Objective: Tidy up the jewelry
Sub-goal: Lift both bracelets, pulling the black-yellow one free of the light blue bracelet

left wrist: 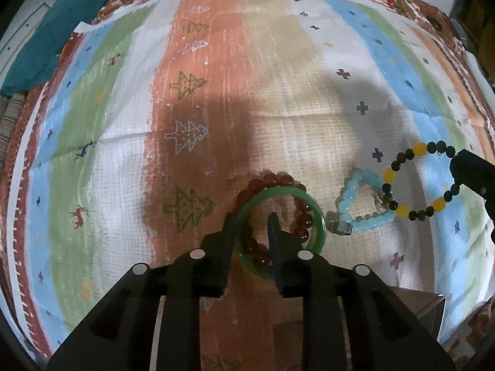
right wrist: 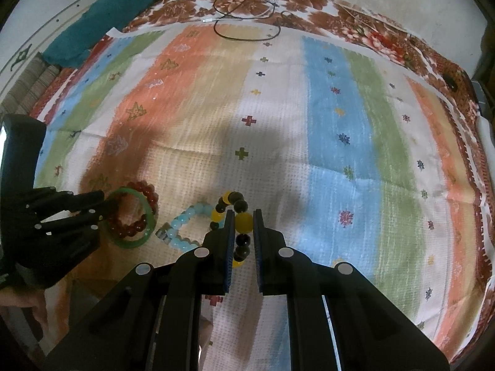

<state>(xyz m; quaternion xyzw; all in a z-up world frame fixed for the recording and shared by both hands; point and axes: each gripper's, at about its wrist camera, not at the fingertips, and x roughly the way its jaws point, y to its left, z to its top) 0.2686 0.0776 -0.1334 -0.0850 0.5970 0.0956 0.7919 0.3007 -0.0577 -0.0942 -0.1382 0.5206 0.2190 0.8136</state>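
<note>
Four bracelets lying on striped cloth [left wrist: 278,108]: green bangle [left wrist: 312,210] flat, red bead bracelet [left wrist: 304,219] inside it, pale blue bracelet [left wrist: 355,198] just right, black-yellow bracelet [left wrist: 402,185] stretching rightward. Left gripper [left wrist: 252,225] standing narrowly parted, straddling bangle rim with red beads between; grip unclear. Right gripper [right wrist: 244,225] pinching black-yellow beads.
</note>
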